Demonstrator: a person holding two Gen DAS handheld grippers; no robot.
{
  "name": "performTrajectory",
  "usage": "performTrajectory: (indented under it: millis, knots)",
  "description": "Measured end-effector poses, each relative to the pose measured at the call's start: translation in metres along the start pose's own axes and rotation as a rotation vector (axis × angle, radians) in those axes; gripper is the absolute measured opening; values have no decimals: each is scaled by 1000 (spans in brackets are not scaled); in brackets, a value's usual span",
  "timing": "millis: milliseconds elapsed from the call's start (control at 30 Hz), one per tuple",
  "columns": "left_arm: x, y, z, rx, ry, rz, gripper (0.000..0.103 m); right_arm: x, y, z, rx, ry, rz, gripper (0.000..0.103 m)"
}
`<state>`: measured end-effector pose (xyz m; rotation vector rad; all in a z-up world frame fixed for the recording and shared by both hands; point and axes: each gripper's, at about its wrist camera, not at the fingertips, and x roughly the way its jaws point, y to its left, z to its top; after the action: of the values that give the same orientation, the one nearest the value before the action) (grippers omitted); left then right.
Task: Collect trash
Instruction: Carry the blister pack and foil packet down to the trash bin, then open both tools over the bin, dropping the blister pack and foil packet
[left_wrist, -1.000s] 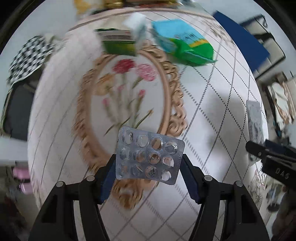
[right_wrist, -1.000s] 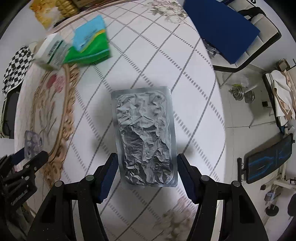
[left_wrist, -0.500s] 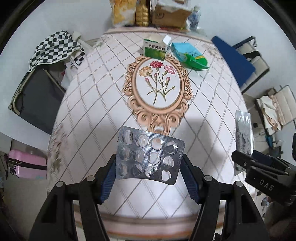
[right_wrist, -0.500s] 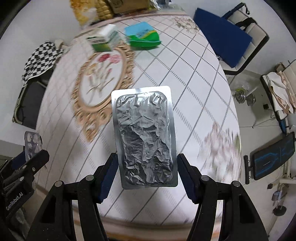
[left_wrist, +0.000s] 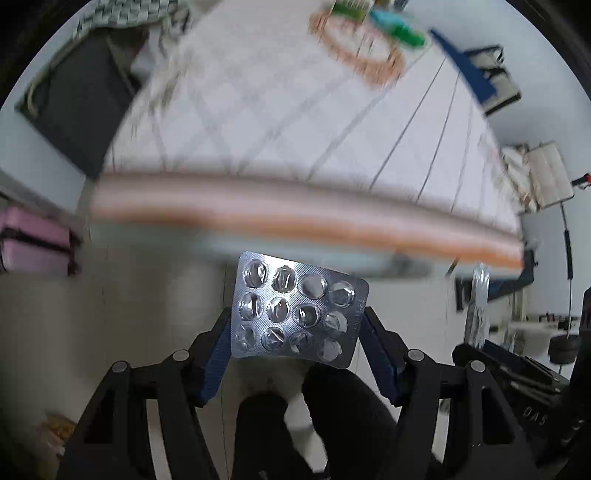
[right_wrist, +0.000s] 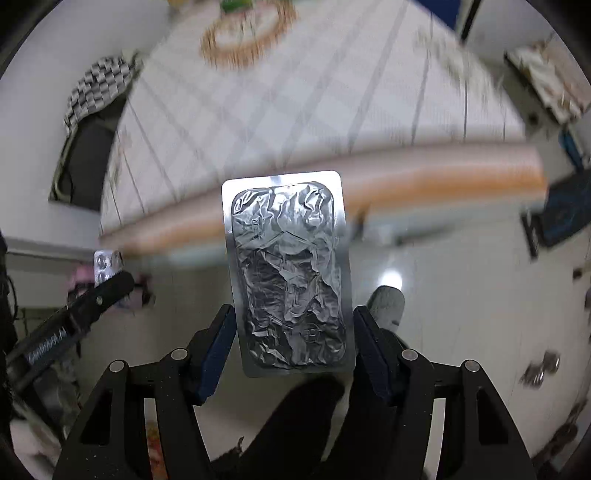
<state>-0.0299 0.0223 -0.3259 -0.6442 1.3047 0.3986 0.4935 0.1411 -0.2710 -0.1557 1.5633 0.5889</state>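
An empty silver pill blister pack (left_wrist: 297, 308) with several popped cells sits clamped between the blue pads of my left gripper (left_wrist: 297, 332), held over the pale floor just off the table's edge. My right gripper (right_wrist: 293, 332) is shut on a larger crumpled foil blister sheet (right_wrist: 290, 275), also past the table edge (right_wrist: 332, 173). The left gripper with its pack (right_wrist: 105, 264) shows at the left of the right wrist view. At the right of the left wrist view the foil sheet (left_wrist: 480, 306) appears edge-on.
The table (left_wrist: 295, 122) with a white diamond-pattern cloth and orange rim lies behind both grippers. A green box (left_wrist: 351, 7) and a blue-green packet (left_wrist: 397, 29) lie at its far end. A person's dark legs (left_wrist: 332, 417) stand below. A pink case (left_wrist: 33, 240) sits left, a blue chair (left_wrist: 476, 77) right.
Both grippers have swept back off the tabletop and past its near edge, still gripping their blister packs. The table now lies far ahead and the floor is below them.
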Motion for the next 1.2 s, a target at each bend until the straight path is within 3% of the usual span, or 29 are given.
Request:
performTrajectory:
  millis: [167,267,400,567,633,667,733,833,933,1200]
  knots:
    - [97,26,-32,-74,136,-48,63,94,-28,-60,64,161,23,66]
    - [161,35,-37,-107,185,-72,63,155,-51,-73,103,205,30,66]
    - [260,44,-34,-145,247,-125,67,245,-83,-75,151,226,38,66]
    - [342,46,-26,-105,230,-88,73,353,-110,-62,183,261,75,67]
    - [359,53,-27,-110,228,-72,81,395,-117,-57,176,280,100,67]
    - [369,56,-26,-113,222,-59,90,406,-119,-55,172,285,107,67]
    - [373,59,-28,-107,214,-25,92,435,-124,-54,171,298,131,72]
    - [371,70,-33,-107,221,0,93,457,-121,-55,164,306,144,97]
    - [362,71,-39,-73,216,45,99,455,-113,-56,123,291,111,99]
    - [314,65,-51,4,130,136,100,406,-95,-56,-19,225,-69,100]
